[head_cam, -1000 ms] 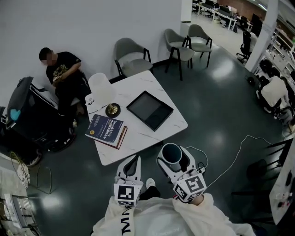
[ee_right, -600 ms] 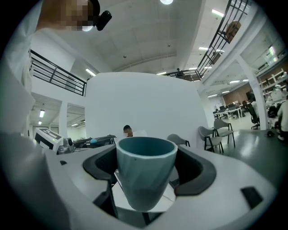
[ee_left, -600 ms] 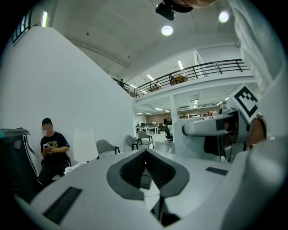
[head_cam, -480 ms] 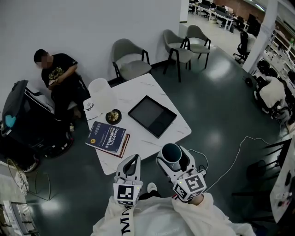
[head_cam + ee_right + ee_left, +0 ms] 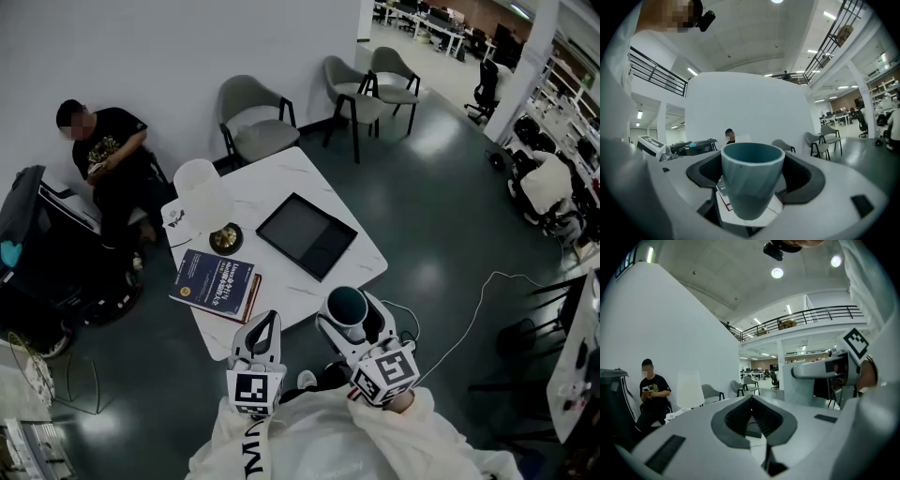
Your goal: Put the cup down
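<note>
Far ahead and to the left of both sets of jaws, a person (image 5: pixel 105 155) sits against the white wall. Closer in, a white table (image 5: pixel 281 183) stands ahead of the jaws. A white-shaded lamp (image 5: pixel 202 187) is at its left corner, and a dark blue book (image 5: pixel 217 281) lies on the table just ahead and to the left of the left gripper's tips. A flat dark tablet (image 5: pixel 307 234) lies near the table's middle, ahead of the gap between the two grippers. Grey chairs (image 5: pixel 253 117) stand beyond the table's far side.

The left gripper (image 5: pixel 269 321) points at the near edge of the table. In the left gripper view its dark pads (image 5: pixel 740 416) meet along a single line with nothing between them, so it is closed and empty. The lamp and the seated person show past its left jaw.

Just to its right, the right gripper (image 5: pixel 349 319) holds the teal cup (image 5: pixel 752 180) upright. Its jaws stand wide, one on each side of the cup, with a dark pad against each side of the cup's wall. The cup's open mouth faces up. In the head view the cup sits over the table's near edge. In the right gripper view, the white top and a corner of the book show just under and past its base. I cannot tell whether the base touches the table.
</note>
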A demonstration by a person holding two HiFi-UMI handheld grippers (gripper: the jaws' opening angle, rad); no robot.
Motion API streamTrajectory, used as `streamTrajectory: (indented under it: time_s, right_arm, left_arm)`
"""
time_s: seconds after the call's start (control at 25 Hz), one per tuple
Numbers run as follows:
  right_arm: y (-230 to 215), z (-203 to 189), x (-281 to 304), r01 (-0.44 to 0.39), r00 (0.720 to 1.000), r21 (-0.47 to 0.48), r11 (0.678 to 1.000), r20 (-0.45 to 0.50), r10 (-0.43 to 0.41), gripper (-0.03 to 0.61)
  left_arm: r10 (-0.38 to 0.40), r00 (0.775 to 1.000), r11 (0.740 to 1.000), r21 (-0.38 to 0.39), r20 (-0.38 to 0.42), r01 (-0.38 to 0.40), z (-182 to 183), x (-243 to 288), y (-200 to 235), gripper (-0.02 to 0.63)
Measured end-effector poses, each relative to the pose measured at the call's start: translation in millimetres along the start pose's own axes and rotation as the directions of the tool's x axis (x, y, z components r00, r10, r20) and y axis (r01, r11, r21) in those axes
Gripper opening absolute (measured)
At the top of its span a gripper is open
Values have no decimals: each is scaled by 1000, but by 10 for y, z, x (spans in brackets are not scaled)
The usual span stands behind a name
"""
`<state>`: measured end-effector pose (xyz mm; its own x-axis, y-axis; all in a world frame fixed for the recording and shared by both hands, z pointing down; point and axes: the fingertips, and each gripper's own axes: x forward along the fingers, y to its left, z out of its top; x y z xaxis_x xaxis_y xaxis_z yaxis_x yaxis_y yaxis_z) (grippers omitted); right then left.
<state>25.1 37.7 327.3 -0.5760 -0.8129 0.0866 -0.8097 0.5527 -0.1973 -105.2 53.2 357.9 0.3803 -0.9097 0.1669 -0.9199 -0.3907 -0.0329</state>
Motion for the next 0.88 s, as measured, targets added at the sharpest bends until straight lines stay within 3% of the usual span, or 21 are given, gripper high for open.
streamTrajectory:
  time_s: [0.88]
  right_arm:
    - [-322,-40,560,-22,1000,0,1000,-13,22,391]
  left_arm:
    - [18,999,1000,25,-32,-18,-84,441,259,12]
